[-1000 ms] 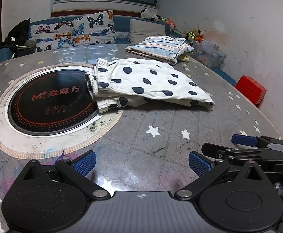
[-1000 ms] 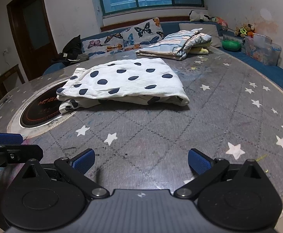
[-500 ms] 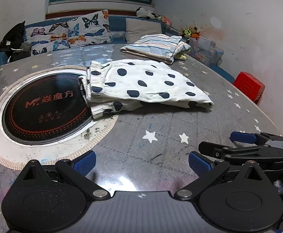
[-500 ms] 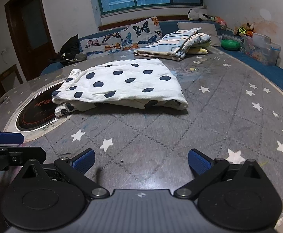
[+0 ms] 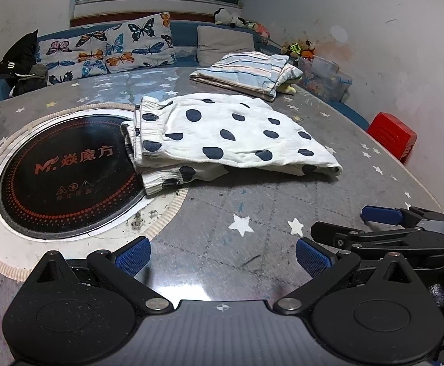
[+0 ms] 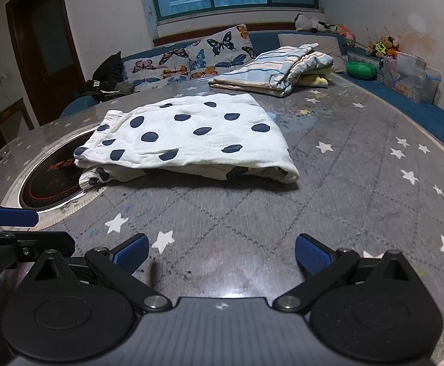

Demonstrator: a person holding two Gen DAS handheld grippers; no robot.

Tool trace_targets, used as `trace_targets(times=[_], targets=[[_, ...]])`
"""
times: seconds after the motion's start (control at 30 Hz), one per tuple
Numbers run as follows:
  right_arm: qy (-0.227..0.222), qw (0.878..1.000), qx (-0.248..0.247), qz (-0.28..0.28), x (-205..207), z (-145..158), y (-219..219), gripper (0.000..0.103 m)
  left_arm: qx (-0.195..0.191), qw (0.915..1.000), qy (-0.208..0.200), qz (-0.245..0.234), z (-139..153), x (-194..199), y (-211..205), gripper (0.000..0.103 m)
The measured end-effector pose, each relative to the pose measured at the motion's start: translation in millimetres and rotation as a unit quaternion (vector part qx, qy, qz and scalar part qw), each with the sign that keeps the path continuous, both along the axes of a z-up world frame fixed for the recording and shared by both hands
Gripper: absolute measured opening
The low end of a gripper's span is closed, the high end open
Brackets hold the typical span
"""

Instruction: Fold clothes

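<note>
A folded white garment with dark blue dots (image 5: 222, 134) lies on the grey star-patterned table (image 5: 252, 207), its waistband end over the black round cooktop (image 5: 66, 174). It also shows in the right wrist view (image 6: 185, 140). My left gripper (image 5: 222, 257) is open and empty, low over the table, well short of the garment. My right gripper (image 6: 220, 254) is open and empty, beside the left one. Its fingers (image 5: 380, 216) show at the right of the left wrist view.
A folded striped pile (image 5: 246, 73) lies at the far side of the table, also in the right wrist view (image 6: 277, 70). A sofa with butterfly cushions (image 5: 109, 48) runs behind. A red stool (image 5: 392, 135) stands at the right. A green bowl (image 6: 360, 68) and clear box (image 6: 411, 76) sit far right.
Both grippers have moved a little closer to the dotted garment, which looks larger now. Both stay open. The clothes have not moved.
</note>
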State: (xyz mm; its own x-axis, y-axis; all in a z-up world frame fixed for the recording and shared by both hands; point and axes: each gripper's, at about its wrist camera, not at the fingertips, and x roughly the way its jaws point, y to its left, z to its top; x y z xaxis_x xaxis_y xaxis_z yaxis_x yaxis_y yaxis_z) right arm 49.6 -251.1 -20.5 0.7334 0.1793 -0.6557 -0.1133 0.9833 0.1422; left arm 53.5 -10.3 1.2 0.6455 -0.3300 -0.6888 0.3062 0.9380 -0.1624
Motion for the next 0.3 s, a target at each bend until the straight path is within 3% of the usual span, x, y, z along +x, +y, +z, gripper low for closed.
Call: trace_targets(times=[0.3], targets=[[0.002, 1.0, -0.001, -0.002, 14, 0, 2, 0.103, 0.002, 1.0, 0.002, 0.006, -1, 14, 2, 0.103]])
